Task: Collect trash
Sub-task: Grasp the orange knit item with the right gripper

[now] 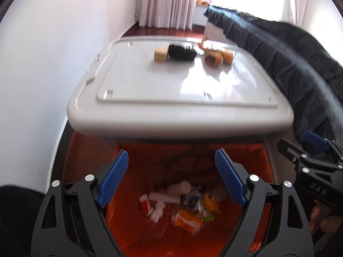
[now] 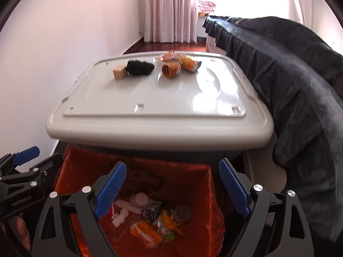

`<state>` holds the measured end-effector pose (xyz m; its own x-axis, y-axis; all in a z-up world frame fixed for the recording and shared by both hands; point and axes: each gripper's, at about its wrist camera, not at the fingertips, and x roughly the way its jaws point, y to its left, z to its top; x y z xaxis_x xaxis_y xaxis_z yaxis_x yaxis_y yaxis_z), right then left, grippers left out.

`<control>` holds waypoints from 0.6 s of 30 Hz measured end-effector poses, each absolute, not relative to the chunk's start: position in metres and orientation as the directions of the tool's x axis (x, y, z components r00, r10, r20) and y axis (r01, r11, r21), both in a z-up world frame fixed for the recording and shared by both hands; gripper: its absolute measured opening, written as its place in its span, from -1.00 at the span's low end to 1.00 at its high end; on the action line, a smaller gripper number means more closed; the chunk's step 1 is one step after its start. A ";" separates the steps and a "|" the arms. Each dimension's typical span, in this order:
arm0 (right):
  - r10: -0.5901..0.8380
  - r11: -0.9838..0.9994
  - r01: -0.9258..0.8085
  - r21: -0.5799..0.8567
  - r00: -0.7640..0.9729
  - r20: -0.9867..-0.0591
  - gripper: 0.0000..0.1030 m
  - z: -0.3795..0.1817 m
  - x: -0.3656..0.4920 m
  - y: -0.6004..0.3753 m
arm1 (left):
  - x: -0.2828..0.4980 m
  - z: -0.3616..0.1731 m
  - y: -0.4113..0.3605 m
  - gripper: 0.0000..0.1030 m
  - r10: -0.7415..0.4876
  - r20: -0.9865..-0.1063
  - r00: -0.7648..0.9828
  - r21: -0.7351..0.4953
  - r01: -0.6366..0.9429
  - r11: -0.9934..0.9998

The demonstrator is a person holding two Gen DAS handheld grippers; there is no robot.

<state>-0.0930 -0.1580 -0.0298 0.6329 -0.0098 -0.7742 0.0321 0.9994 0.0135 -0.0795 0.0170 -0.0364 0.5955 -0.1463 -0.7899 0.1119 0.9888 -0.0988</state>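
Wrappers and tubes (image 2: 150, 216) fill the orange-lined bin (image 2: 212, 192); both claws, left (image 1: 171, 177) and right (image 2: 172, 187), gape empty.

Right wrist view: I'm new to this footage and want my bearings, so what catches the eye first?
First the orange-lined trash bin low in the frame, with wrappers and cups lying in it, seen between the open blue pads of the right gripper. Behind it stands a white storage-box lid, with a wooden block, a black fuzzy lump and crumpled orange wrappers at its far end. A dark blanket hangs on the right.
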 end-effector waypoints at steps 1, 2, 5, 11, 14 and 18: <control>-0.009 0.999 0.031 0.015 0.644 -0.765 0.69 -0.025 -0.084 -0.158 | -0.074 -0.031 0.017 0.58 -0.150 -0.777 0.612 -0.105 0.109 0.988; -0.009 0.999 0.033 0.016 0.652 -0.758 0.69 -0.023 -0.078 -0.159 | -0.068 -0.026 0.016 0.58 -0.149 -0.764 0.628 -0.107 0.104 0.989; -0.006 0.999 0.033 0.022 0.676 -0.737 0.69 -0.015 -0.055 -0.162 | -0.049 -0.016 0.012 0.61 -0.154 -0.737 0.658 -0.113 0.104 0.988; -0.004 1.000 0.011 0.005 0.705 -0.709 0.69 -0.011 0.004 -0.160 | -0.011 -0.006 0.005 0.63 -0.143 -0.700 0.699 -0.111 0.091 0.990; 0.007 1.000 0.000 0.011 0.712 -0.702 0.69 -0.013 0.038 -0.159 | 0.000 -0.006 0.006 0.63 -0.149 -0.687 0.711 -0.122 0.090 0.989; 0.004 1.000 0.011 0.016 0.706 -0.709 0.69 -0.023 0.091 -0.161 | 0.015 -0.010 0.006 0.64 -0.150 -0.691 0.707 -0.124 0.089 0.988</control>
